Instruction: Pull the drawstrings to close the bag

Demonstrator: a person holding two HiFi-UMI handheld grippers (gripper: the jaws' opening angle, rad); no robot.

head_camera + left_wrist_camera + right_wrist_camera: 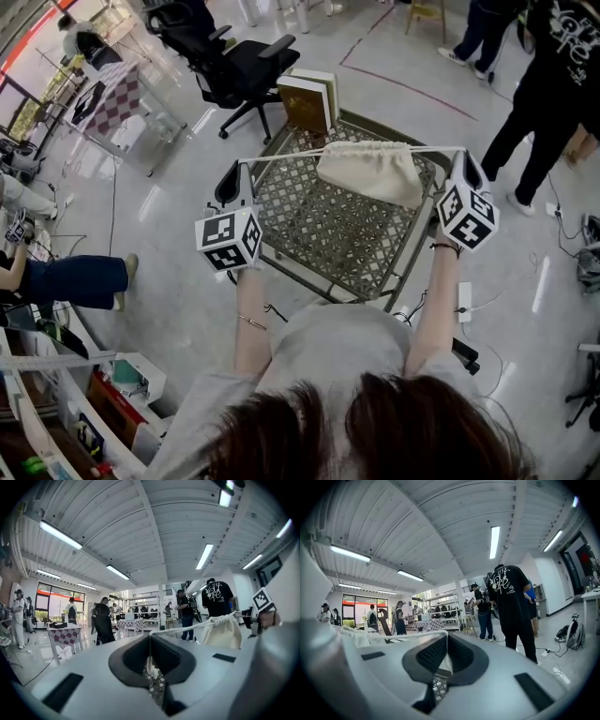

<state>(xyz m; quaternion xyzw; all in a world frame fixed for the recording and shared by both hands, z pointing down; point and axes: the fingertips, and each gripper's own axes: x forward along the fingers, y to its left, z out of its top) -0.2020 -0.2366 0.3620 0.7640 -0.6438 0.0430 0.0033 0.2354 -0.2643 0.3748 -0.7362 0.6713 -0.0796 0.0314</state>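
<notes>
A cream cloth bag (370, 173) hangs over the metal lattice table (319, 234), its mouth gathered tight. Its white drawstrings (281, 157) run taut and level out to both sides. My left gripper (242, 169) is shut on the left string's end, out beyond the table's left edge. My right gripper (463, 155) is shut on the right string's end, at the table's right edge. In the left gripper view the drawstring (183, 628) leads from the shut left gripper (150, 639) across to the bag (223, 630). In the right gripper view a string leaves the shut right gripper (446, 637) toward the bag (355, 637) at left.
A brown book (309, 101) stands at the table's far edge. A black office chair (230, 61) is behind it. People stand at the right (553, 94) and a seated person's leg (75, 279) shows at left. A power strip and cables (464, 300) lie on the floor.
</notes>
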